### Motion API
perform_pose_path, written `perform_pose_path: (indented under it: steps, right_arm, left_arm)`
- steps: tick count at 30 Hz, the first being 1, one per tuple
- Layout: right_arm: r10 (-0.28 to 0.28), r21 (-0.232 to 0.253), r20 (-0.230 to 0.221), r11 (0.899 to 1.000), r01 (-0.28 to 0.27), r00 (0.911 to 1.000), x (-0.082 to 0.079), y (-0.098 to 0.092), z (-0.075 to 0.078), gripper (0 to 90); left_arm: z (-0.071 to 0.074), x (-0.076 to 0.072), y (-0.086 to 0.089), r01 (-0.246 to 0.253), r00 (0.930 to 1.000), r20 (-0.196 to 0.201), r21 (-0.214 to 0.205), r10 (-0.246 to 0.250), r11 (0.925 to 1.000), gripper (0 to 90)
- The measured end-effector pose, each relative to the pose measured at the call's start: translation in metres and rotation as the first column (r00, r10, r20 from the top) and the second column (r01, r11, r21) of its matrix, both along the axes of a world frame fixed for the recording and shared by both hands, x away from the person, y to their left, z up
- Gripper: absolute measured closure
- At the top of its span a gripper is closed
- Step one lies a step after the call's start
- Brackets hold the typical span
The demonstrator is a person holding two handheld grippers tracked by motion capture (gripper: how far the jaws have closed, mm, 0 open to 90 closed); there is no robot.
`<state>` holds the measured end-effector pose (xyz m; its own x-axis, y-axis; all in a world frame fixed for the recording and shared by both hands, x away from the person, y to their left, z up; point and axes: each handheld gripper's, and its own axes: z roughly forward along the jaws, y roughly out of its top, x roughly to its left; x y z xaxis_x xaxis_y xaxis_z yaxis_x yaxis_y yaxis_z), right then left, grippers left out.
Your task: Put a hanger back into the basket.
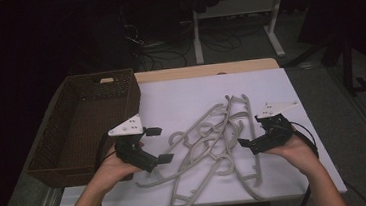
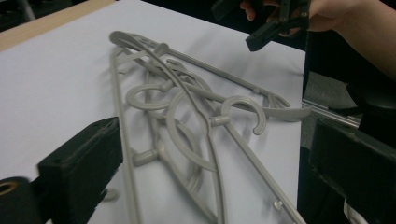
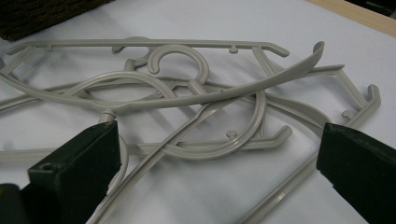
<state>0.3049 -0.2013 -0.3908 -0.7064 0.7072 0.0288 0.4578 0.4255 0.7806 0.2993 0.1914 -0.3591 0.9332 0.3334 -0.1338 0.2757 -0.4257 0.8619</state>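
Tangle of grey plastic hangers [image 1: 214,140] lies at the centre of the white table top [image 1: 180,95], hooks and bars interlocked, several stacked across each other. Brown wicker basket [image 1: 80,124] sits at 9 o'clock of the pile, apart from it.

Left gripper [image 1: 157,145] at 9 o'clock of the pile, jaws spread, nothing between them; in the left gripper view its jaws frame the heap, a hook [image 2: 243,112] just ahead. Right gripper [image 1: 250,145] at 3 o'clock, jaws also spread and empty, low and close to the hanger ends; its own view shows a curved shoulder bar [image 3: 210,95] lying over a hook [image 3: 177,60].

Risks, as I judge them:
- Hooks are threaded through neighbouring frames. Lifting one hanger likely drags others along; they could drop off mid-carry or slide past the table edge at 6 o'clock, where one hanger already overhangs.
- Bars are thin and smooth. A pinch on a rounded section may slip or let the hanger swing.
- Both grippers closing on one hanger, or on linked ones, and pulling apart could jam the tangle tighter.
- A long hanger carried toward 9 o'clock may catch the basket rim instead of clearing it.
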Motion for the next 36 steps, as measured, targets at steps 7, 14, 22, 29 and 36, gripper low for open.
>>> perform_pose_path:
  steps: [7, 14, 22, 29, 36]
  right_arm:
    - [-0.006, -0.002, -0.002, 1.0, 0.006, 1.0, 0.0, 0.0, 0.0, 0.0]
    - [-0.014, 0.002, -0.001, 1.0, 0.014, 0.9999, 0.001, -0.001, -0.001, 0.0]
    - [-0.024, 0.01, -0.004, 1.0, 0.024, 0.9997, 0.003, -0.005, -0.004, 0.0]
    - [-0.031, 0.013, -0.009, 0.999, 0.031, 0.9995, 0.004, -0.007, -0.006, 0.0]
    - [-0.029, 0.012, -0.011, 1.0, 0.029, 0.9995, 0.005, -0.007, -0.008, 0.0]
  left_arm:
    - [-0.012, 0.0, -0.027, 0.047, 0.9989, -0.009, 0.024, -0.046, 0.9986, 11.1]
    - [-0.025, -0.001, -0.058, 0.097, 0.9948, -0.034, 0.04, -0.096, 0.9945, 15.9]
    - [-0.039, -0.004, -0.089, 0.153, 0.987, -0.061, 0.068, -0.149, 0.9859, 19.9]
    - [-0.054, -0.007, -0.113, 0.204, 0.9767, -0.093, 0.123, -0.194, 0.9712, 27.7]
    - [-0.069, -0.012, -0.133, 0.231, 0.9711, -0.106, 0.192, -0.214, 0.9538, 35.5]
